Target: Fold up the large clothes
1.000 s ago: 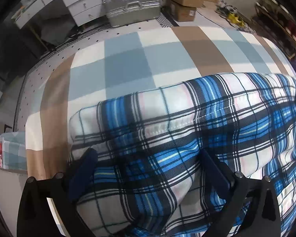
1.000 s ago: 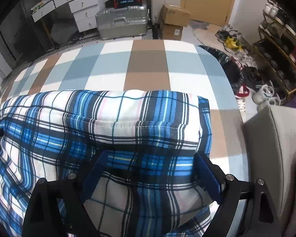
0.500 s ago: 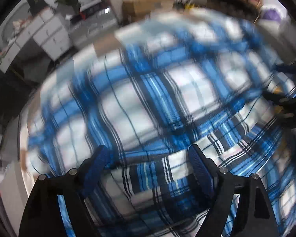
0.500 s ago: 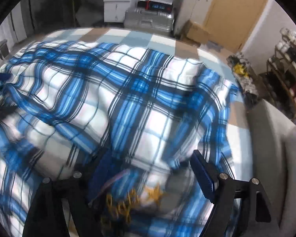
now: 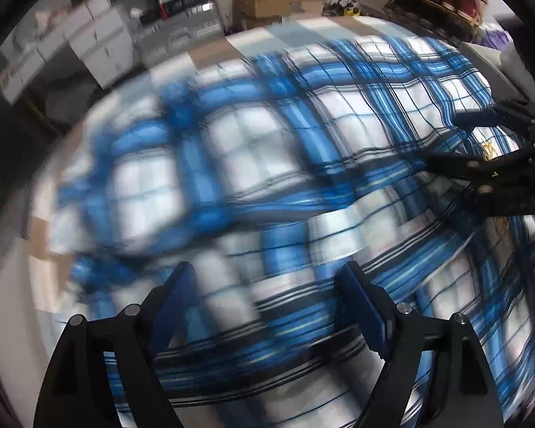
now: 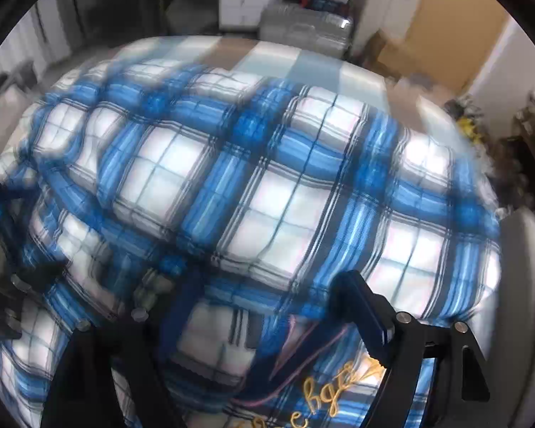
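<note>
Plaid garment point(image 6: 253, 185) spread wide, blurred — checked bedcover point(image 5: 217, 50) beneath

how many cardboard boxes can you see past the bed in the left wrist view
2: one cardboard box on the floor beyond the bed, a second box tucked just below it. Blur could hide others.

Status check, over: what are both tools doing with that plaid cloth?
Left tool wide, plaid garment between, grip unclear. Right tool: jaws opening, garment between. Garment spread over checked bedspread. Nothing blocking.
</note>
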Available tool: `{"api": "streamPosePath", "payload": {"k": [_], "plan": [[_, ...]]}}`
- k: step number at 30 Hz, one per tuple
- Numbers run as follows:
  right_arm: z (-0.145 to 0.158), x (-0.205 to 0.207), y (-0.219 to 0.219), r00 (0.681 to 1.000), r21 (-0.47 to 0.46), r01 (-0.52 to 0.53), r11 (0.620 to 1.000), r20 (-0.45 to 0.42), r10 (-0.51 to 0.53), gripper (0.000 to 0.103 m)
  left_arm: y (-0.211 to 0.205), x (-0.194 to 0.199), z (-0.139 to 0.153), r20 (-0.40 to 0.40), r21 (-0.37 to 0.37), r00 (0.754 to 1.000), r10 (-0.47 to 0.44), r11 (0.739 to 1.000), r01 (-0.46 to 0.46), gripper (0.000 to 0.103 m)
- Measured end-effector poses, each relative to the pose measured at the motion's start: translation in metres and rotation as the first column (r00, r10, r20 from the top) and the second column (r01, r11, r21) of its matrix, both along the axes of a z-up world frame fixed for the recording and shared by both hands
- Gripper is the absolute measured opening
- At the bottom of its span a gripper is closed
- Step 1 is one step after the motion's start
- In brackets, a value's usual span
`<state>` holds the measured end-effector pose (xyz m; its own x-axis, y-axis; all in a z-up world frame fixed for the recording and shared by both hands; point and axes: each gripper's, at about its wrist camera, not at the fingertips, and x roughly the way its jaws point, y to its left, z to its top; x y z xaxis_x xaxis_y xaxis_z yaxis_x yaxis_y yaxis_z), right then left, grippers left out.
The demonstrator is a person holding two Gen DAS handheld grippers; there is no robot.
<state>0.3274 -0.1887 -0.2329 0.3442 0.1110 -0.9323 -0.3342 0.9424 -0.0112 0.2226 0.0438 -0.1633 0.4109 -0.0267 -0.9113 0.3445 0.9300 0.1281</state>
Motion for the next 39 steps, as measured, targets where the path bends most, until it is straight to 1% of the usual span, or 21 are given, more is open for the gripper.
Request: {"api": "streamPosePath", "payload": {"k": [3,4,6,8,12,15,16,17,19,23,24,26,27,28,29,31,33,35,36,37,39], "plan": [[0.007,-0.007,-0.014,0.999,0.024,-0.033,0.999,-0.013,0.033,0.083,0.023,0.018,0.032,0.067,-0.031,0.997,0.023,0.999,-0.020,0.081],[0.014,-0.009,-0.019,0.999,0.031,-0.050,0.998,0.022,0.049,0.079,0.027,0.026,0.039,0.087,-0.028,0.996,0.036,0.999,-0.034,0.081],[0.035,-0.009,-0.032,0.983,-0.036,-0.067,0.997,0.172,0.072,0.080,0.032,0.053,0.055,0.153,0.011,0.987,0.051,0.999,-0.053,0.081],[0.048,0.004,-0.047,0.978,-0.031,-0.031,0.999,0.207,0.037,0.080,0.037,0.077,0.056,0.182,0.020,0.981,0.071,0.997,-0.076,0.081],[0.047,0.044,-0.072,0.976,-0.049,0.066,0.997,0.210,-0.054,0.080,0.042,0.111,0.015,0.054,0.022,0.993,0.103,0.994,-0.104,0.081],[0.010,0.070,-0.092,0.987,-0.105,0.132,0.986,0.108,-0.120,0.080,0.040,0.100,-0.027,-0.055,0.072,0.991,0.122,0.990,-0.118,0.085],[-0.009,0.072,-0.101,0.988,-0.112,0.154,0.982,0.034,-0.151,0.080,0.048,0.094,-0.024,0.002,0.041,0.993,0.121,0.992,-0.121,0.084],[-0.010,0.069,-0.117,0.983,-0.041,0.179,0.983,0.050,-0.177,0.081,0.053,0.090,-0.026,0.001,0.034,0.993,0.118,0.992,-0.118,0.086],[-0.019,0.067,-0.128,0.985,-0.024,0.175,0.984,0.016,-0.174,0.089,0.065,0.089,-0.026,-0.035,-0.011,0.991,0.129,0.992,-0.129,0.087],[-0.011,0.062,-0.123,0.988,-0.104,0.142,0.984,-0.047,-0.147,0.088,0.075,0.089,-0.008,-0.078,-0.046,0.988,0.137,0.989,-0.141,0.078],[0.001,0.063,-0.120,0.989,-0.070,0.145,0.987,-0.031,-0.148,0.080,0.073,0.091,0.004,-0.058,-0.097,0.990,0.131,0.986,-0.136,0.077],[0.028,0.071,-0.108,0.990,0.051,0.133,0.990,0.034,-0.135,0.078,0.060,0.100,0.035,0.003,-0.211,0.994,0.113,0.971,-0.110,0.077],[0.037,0.077,-0.103,0.989,0.108,0.132,0.985,0.058,-0.139,0.078,0.051,0.103,0.042,0.035,-0.227,0.995,0.098,0.970,-0.088,0.078],[0.044,0.088,-0.095,0.986,0.175,0.137,0.975,0.068,-0.151,0.081,0.038,0.109,0.050,0.080,-0.201,0.993,0.083,0.977,-0.065,0.078],[0.044,0.099,-0.088,0.985,0.194,0.147,0.970,0.059,-0.161,0.082,0.015,0.117,0.051,0.120,-0.123,0.991,0.056,0.992,-0.042,0.078],[0.033,0.121,-0.072,0.983,0.190,0.174,0.966,0.023,-0.181,0.082,-0.007,0.131,0.034,0.117,0.018,0.993,0.027,0.999,-0.030,0.078],[0.006,0.137,-0.056,0.980,0.112,0.198,0.974,-0.037,-0.195,0.082,-0.023,0.148,0.002,0.062,0.120,0.998,0.028,0.992,-0.035,0.078],[-0.019,0.139,-0.044,0.979,-0.012,0.193,0.981,-0.057,-0.193,0.086,-0.020,0.148,-0.020,-0.006,0.106,0.998,0.055,0.993,-0.054,0.078],[-0.025,0.133,-0.035,0.990,-0.063,0.137,0.989,-0.019,-0.138,0.096,-0.014,0.144,-0.019,0.021,0.090,0.998,0.062,0.994,-0.063,0.079],[-0.026,0.127,-0.027,0.996,-0.093,0.086,0.992,0.018,-0.085,0.098,-0.010,0.141,-0.019,0.038,0.091,0.997,0.062,0.994,-0.065,0.079],[-0.025,0.124,-0.030,1.000,-0.080,0.017,0.997,-0.022,-0.019,0.097,-0.012,0.134,-0.017,0.053,0.117,0.998,0.039,0.992,-0.045,0.079]]}}
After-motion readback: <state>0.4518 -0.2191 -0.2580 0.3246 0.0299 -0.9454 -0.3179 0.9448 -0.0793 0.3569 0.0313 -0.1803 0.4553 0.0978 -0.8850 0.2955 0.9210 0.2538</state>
